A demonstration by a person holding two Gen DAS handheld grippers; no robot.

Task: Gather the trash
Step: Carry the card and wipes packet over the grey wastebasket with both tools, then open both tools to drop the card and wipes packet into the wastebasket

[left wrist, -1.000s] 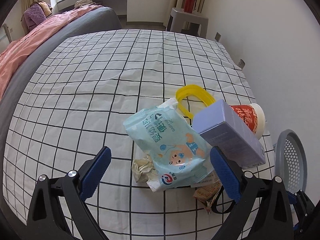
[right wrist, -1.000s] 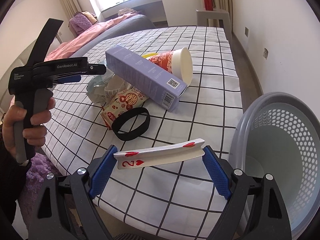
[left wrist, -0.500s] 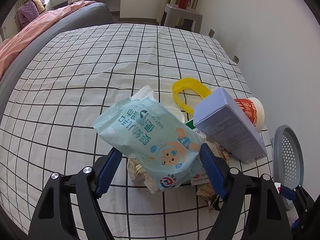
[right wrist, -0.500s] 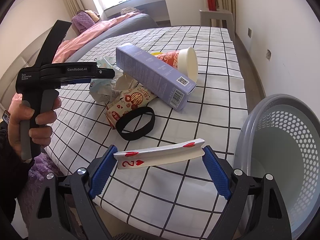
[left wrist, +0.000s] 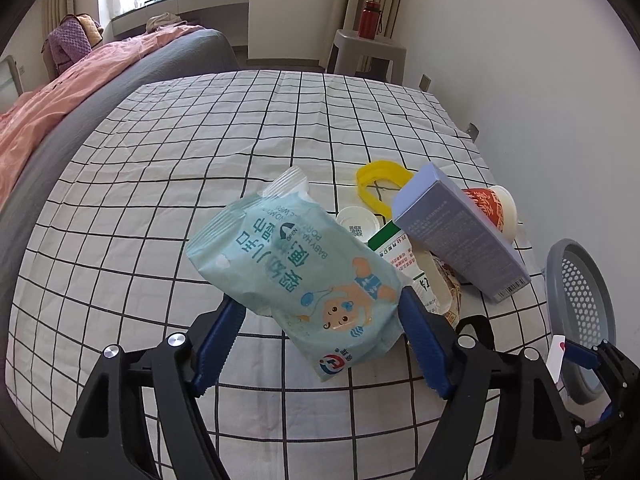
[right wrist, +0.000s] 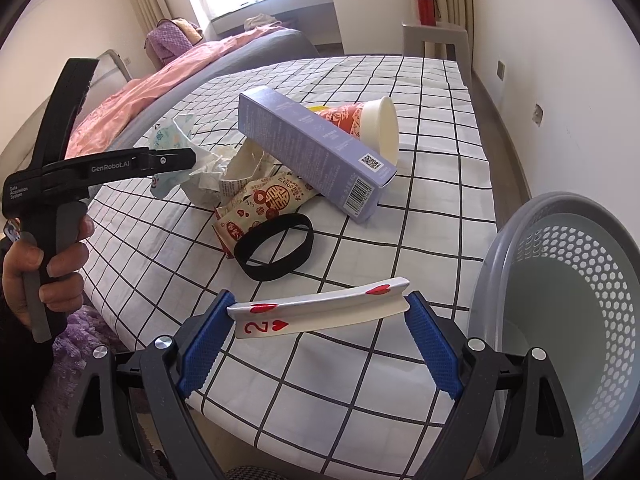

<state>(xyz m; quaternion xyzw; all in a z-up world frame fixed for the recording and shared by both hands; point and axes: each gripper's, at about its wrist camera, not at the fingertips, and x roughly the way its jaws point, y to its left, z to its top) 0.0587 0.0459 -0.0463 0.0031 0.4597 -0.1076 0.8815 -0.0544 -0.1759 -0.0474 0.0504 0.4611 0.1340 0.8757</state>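
Observation:
My left gripper [left wrist: 320, 340] is shut on a light blue baby-wipes packet [left wrist: 296, 272] and holds it above the checked bed sheet [left wrist: 200, 152]. My right gripper [right wrist: 318, 340] is shut on a bent two-of-hearts playing card [right wrist: 316, 310], just left of the grey perforated basket [right wrist: 560, 320]. The trash pile holds a purple box [right wrist: 312, 152], a red paper cup [right wrist: 368, 120], a red snack wrapper [right wrist: 264, 204], crumpled paper [right wrist: 224, 172] and a black band [right wrist: 274, 246]. A yellow ring [left wrist: 380, 186] lies behind the pile.
The basket [left wrist: 580, 312] stands off the bed's right edge, near the white wall. A pink blanket [left wrist: 60, 96] lies on the grey bed at the left. A grey stool with a red bottle [left wrist: 370, 18] stands at the far end.
My left gripper has closed on the wipes packet and lifted it off the pile. My right gripper has kept hold of the card, drifting slightly.

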